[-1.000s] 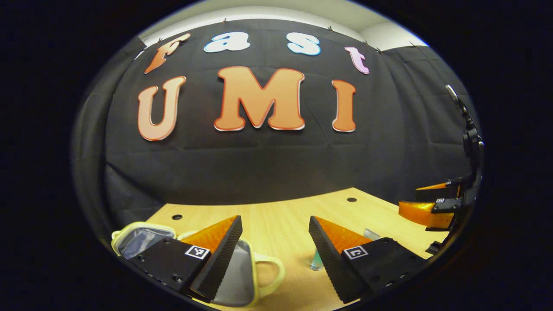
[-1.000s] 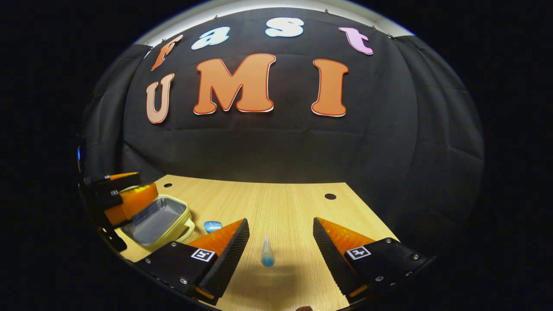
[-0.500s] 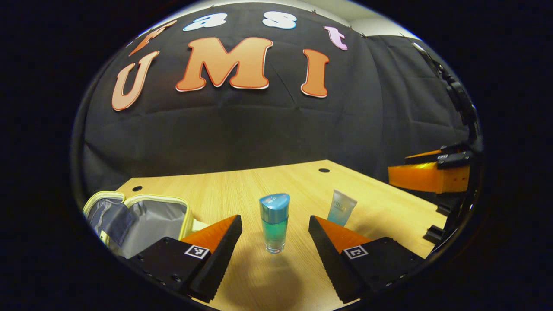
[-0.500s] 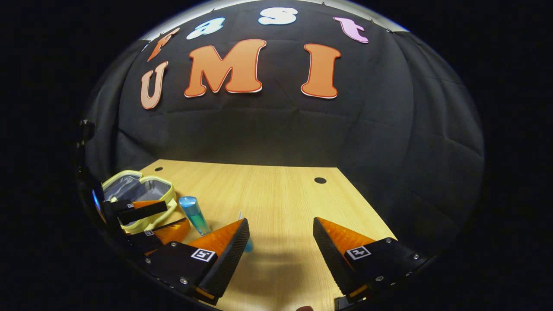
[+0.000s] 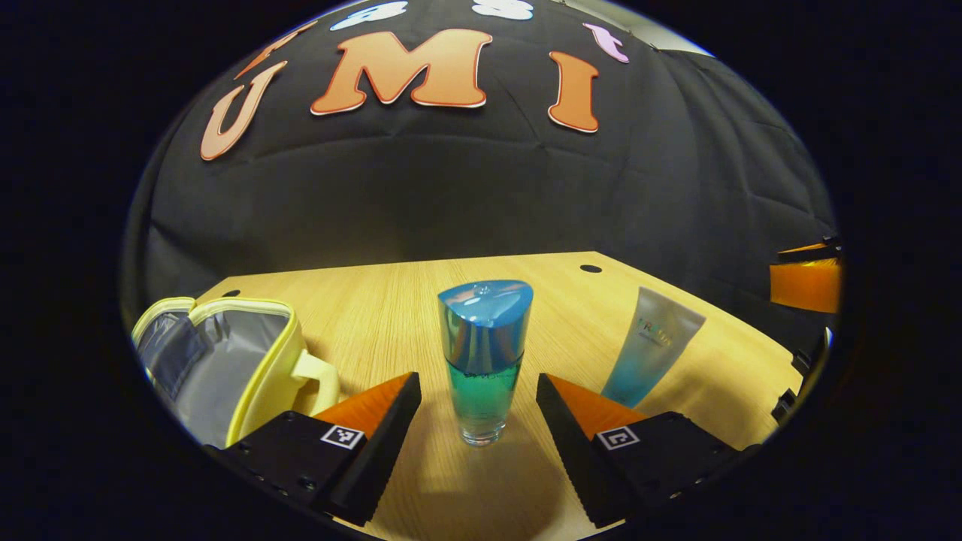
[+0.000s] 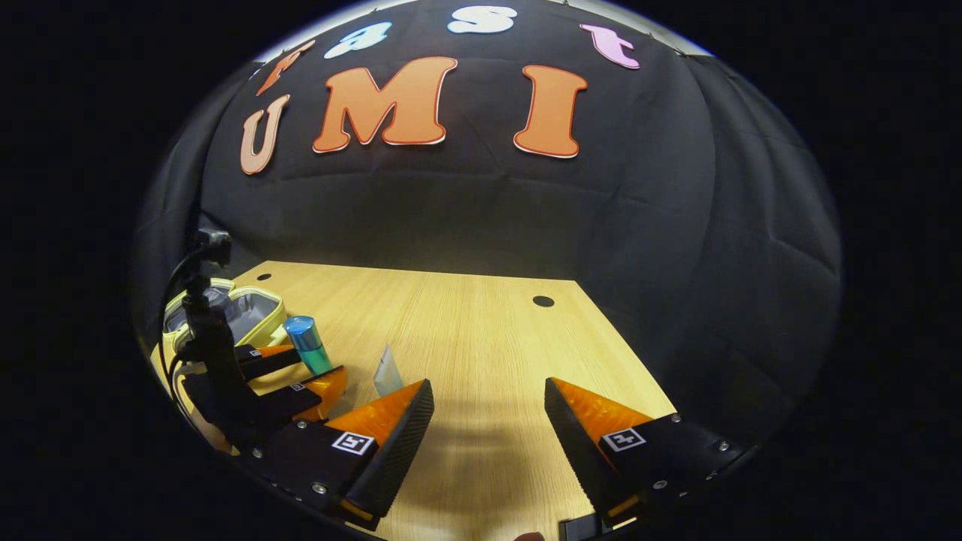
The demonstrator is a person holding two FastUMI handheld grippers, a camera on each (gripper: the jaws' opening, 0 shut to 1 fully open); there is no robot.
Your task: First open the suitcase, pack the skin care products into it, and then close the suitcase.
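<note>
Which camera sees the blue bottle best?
The left gripper view. There the blue bottle stands upright, big and central, between the open fingers of the left gripper, cap to base all visible. In the right gripper view the bottle is small, off to the left, its base hidden by the left gripper.

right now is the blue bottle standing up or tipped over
Upright: the blue bottle stands on its base on the table, cap on top, between the open left tongs, untouched.

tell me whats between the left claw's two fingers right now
In the left gripper view, the blue-capped bottle stands upright on the table between the open left claw's fingers, with gaps on both sides; neither finger touches it.
</note>
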